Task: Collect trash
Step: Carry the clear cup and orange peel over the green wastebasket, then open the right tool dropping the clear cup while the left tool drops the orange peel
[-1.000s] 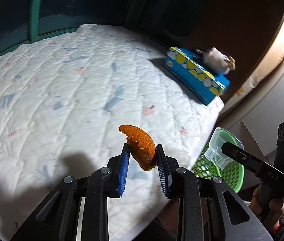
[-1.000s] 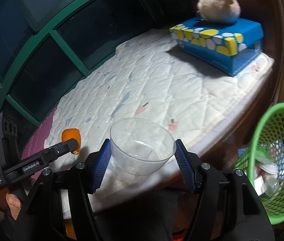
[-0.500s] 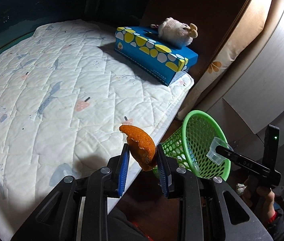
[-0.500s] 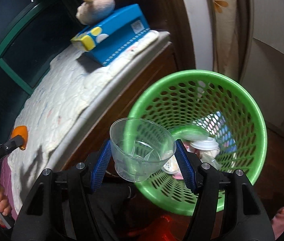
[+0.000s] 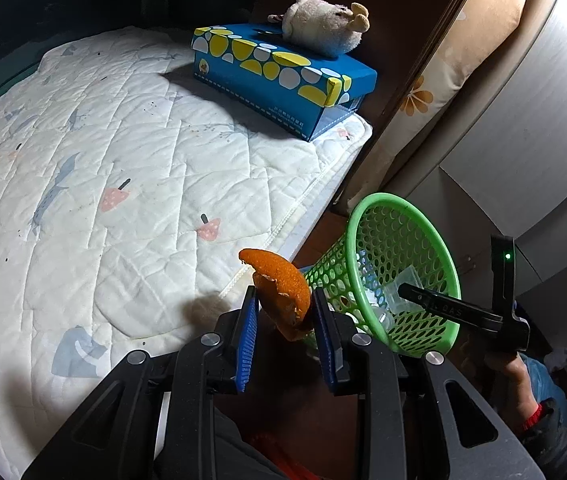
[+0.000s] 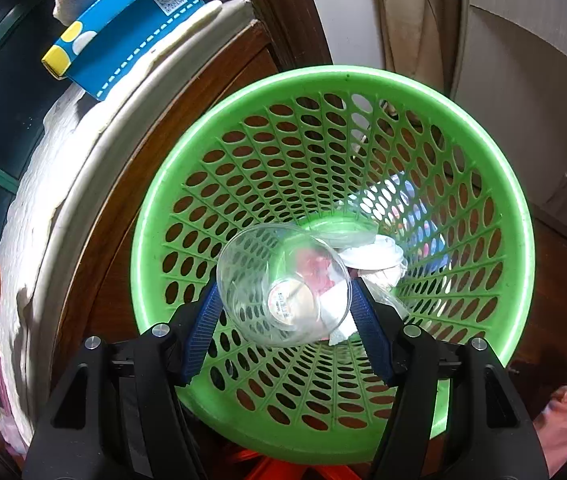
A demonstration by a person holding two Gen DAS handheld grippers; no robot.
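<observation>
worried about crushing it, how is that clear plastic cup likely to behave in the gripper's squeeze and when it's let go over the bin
The clear cup looks thin-walled, so it probably flexes or cracks under a hard squeeze. The right gripper holds it by its sides, and smooth tapered plastic may slip. It is empty, likely very light, so it should drop softly into the green basket, perhaps bouncing or rolling on the trash.

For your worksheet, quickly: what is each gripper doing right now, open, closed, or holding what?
Left gripper: closed on the curved orange peel.
Right gripper: closed on the clear plastic cup, over the green mesh basket.
</observation>
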